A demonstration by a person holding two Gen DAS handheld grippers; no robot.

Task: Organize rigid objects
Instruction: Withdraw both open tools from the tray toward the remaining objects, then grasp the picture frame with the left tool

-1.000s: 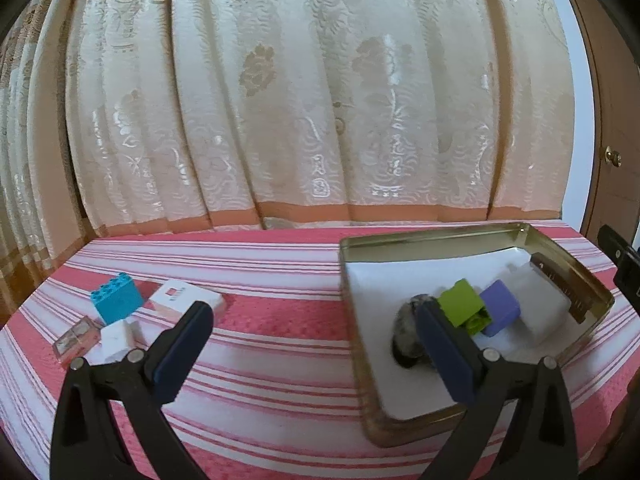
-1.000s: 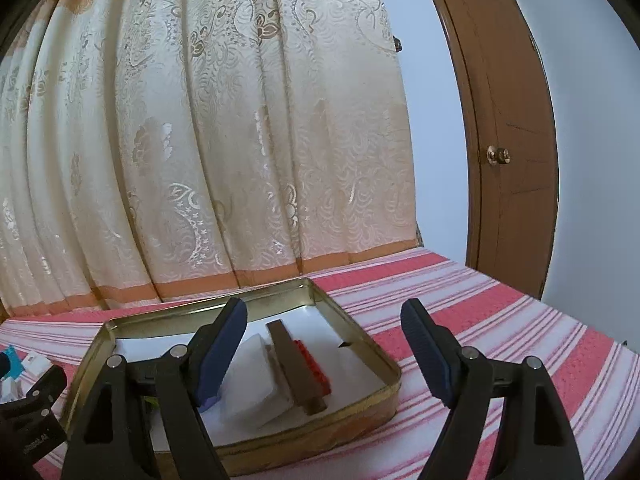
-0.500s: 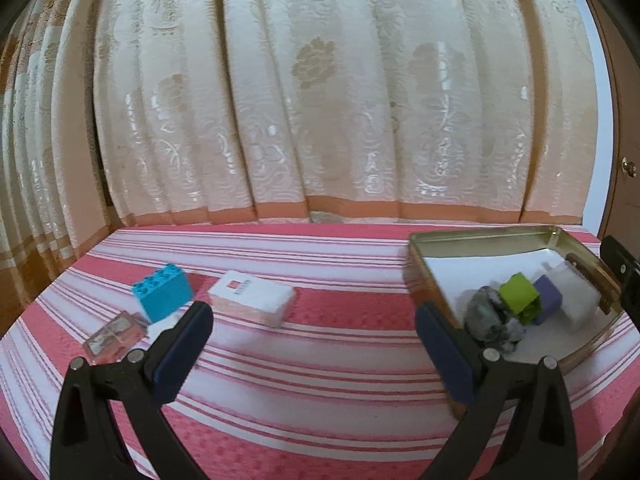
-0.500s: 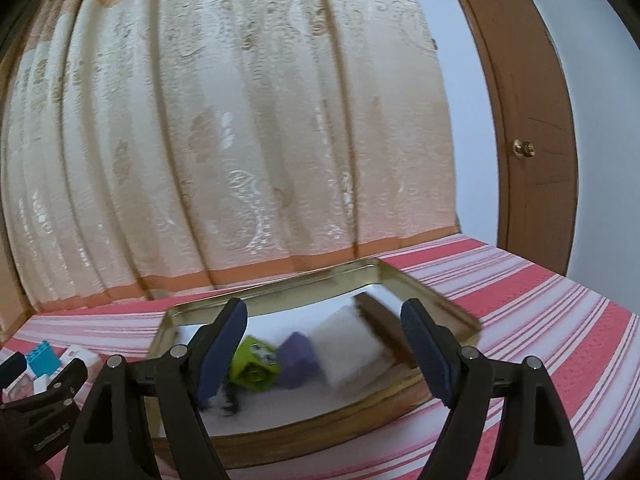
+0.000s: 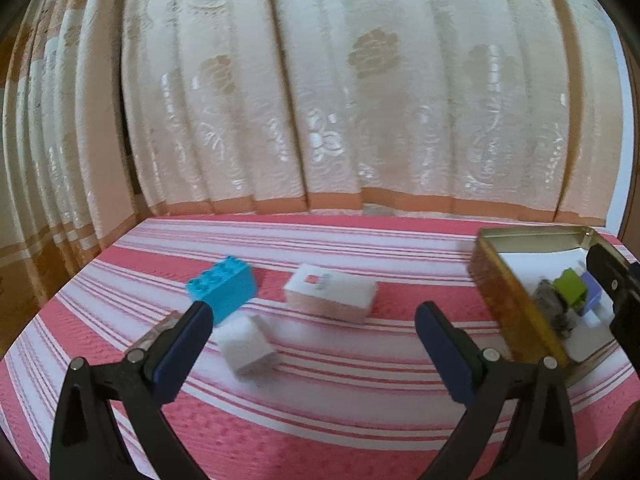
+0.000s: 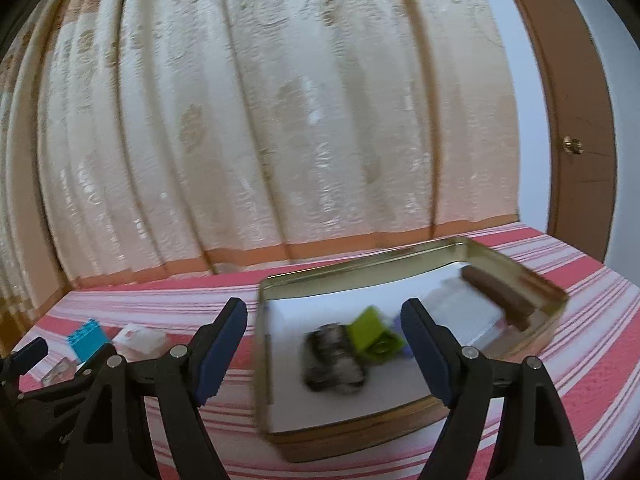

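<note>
On the pink striped cloth lie a blue brick (image 5: 222,288), a white box with a red mark (image 5: 332,292), a small white block (image 5: 246,344) and a clear plastic case (image 5: 160,328). My left gripper (image 5: 312,312) hangs open just short of them, holding nothing. To the right stands a gold tin (image 5: 516,308) holding a grey stone (image 6: 334,356), a green block (image 6: 372,334), a purple block (image 6: 398,326), a white block (image 6: 460,304) and a brown bar (image 6: 496,296). My right gripper (image 6: 324,308) is open and empty in front of the tin (image 6: 360,272).
A cream patterned curtain (image 5: 360,100) closes off the far side of the table. A brown door (image 6: 576,120) stands at the right. The left gripper's body (image 6: 28,354) shows at the right wrist view's lower left, near the blue brick (image 6: 88,340).
Both grippers have swung left. In the left wrist view the tin slid to the right edge and the loose pieces came toward the middle. Both stayed open.
</note>
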